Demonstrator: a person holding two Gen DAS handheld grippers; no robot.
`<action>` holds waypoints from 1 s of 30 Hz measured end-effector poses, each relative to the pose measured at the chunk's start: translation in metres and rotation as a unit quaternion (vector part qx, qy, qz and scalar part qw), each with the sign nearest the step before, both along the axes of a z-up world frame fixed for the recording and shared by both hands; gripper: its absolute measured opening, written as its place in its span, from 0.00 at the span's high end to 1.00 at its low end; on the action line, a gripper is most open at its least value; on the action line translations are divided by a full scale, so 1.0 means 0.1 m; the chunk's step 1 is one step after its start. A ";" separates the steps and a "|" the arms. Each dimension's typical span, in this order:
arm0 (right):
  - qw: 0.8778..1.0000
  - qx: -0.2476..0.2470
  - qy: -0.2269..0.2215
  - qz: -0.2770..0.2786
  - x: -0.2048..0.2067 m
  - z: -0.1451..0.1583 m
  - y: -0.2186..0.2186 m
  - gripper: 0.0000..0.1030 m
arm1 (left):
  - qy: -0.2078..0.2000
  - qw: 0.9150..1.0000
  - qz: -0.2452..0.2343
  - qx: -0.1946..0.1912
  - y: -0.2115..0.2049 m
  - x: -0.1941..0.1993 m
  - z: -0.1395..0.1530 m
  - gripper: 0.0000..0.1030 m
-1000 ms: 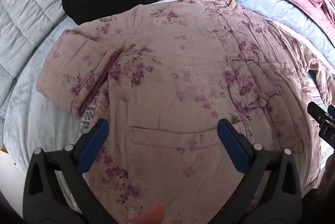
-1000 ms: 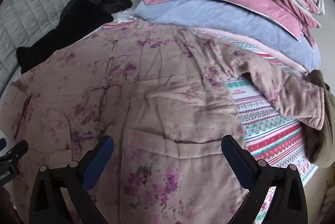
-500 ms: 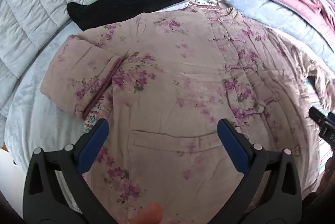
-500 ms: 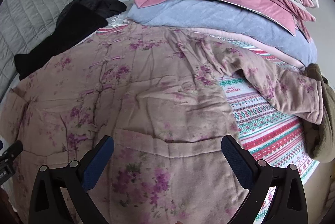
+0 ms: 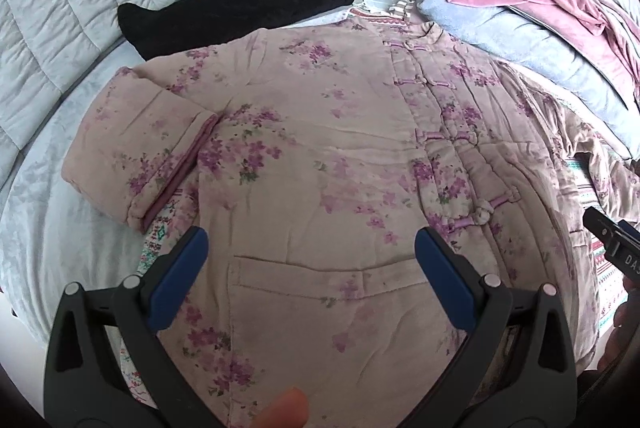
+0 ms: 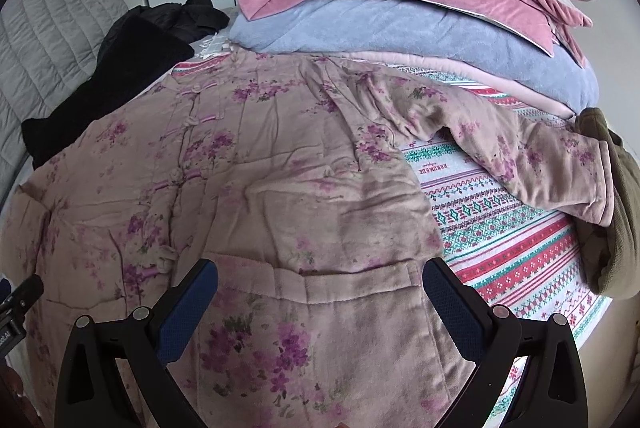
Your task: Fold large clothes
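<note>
Jacket, pink and floral, flat on the bed, front up, knot buttons fastened. Lay lengthwise away from both tools: hem nearest, collar far off by the black garment and the blanket pile. Left gripper hung over the near pocket on its side, blue pads spread wide, nothing between them. Right gripper likewise, gaping and empty over the other pocket.

From the left wrist: folded sleeve turned back, cuff edge right beside the body panel. Looked done on that side.

From the right wrist: outstretched sleeve flung sideways across the striped sheet, cuff just beside an olive garment at the bed edge. Ran crosswise to the jacket's long axis, off to the right of the right gripper and well apart from the left. Probably the right hand's job, then: reach out along that sleeve, pinch near the cuff, bring it back across the chest.
</note>
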State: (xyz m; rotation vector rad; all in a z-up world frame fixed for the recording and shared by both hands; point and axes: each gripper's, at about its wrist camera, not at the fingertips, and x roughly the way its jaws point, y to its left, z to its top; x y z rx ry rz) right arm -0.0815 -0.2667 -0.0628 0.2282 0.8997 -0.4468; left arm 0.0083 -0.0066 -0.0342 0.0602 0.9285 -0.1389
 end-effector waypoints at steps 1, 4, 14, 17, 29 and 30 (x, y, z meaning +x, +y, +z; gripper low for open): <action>1.000 -0.003 0.002 -0.005 -0.01 0.00 -0.01 0.00 | -0.003 1.000 -0.003 -0.003 0.01 -0.01 0.01 0.00; 1.000 -0.003 0.002 -0.011 -0.03 -0.01 -0.05 0.00 | -0.018 1.000 -0.008 -0.001 0.01 -0.04 0.02 0.00; 1.000 0.000 0.005 -0.003 0.03 -0.02 -0.07 0.00 | -0.009 1.000 -0.021 -0.010 0.01 0.04 0.00 0.00; 1.000 -0.002 0.010 -0.006 0.06 0.03 -0.09 0.00 | -0.013 0.999 -0.029 -0.007 0.02 0.05 0.05 0.00; 0.999 0.015 -0.010 0.035 0.40 0.45 -0.01 0.00 | -0.030 0.999 -0.013 0.028 0.14 0.24 0.23 0.00; 0.999 0.013 -0.008 0.039 0.42 0.43 0.01 0.00 | -0.029 0.999 -0.012 0.029 0.15 0.26 0.22 0.00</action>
